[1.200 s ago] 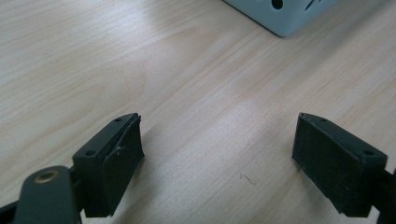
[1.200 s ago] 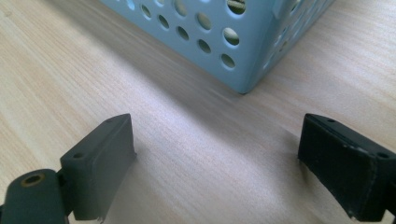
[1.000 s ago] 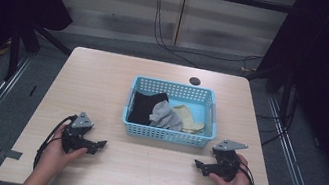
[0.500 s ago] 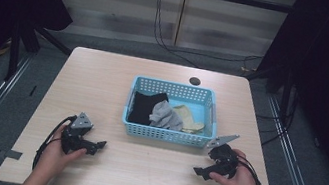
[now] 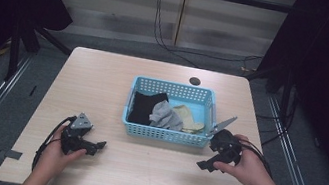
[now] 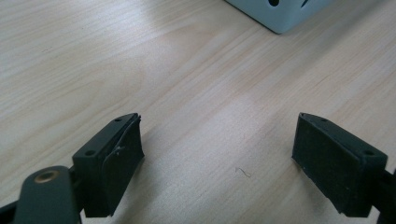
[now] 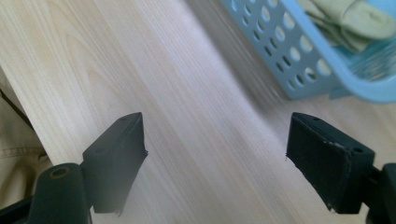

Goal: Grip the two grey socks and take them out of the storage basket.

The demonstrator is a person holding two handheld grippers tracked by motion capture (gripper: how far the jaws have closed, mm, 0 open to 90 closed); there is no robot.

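Note:
A light blue perforated basket stands mid-table holding a black cloth, a grey cloth and a tan cloth. My left gripper rests on the table at the front left, open, nothing between its jaws. My right gripper is lifted and tilted at the basket's front right corner, open and empty. In the right gripper view the basket with the tan cloth lies at the upper right. A basket corner shows in the left gripper view.
The wooden table has a small dark round hole behind the basket. Dark stands and cables run along the floor on both sides and behind. Bare wood spreads left of the basket and along the front edge.
My right gripper has risen off the table, tilted and moved toward the basket's front right corner. The left gripper has stayed in place.

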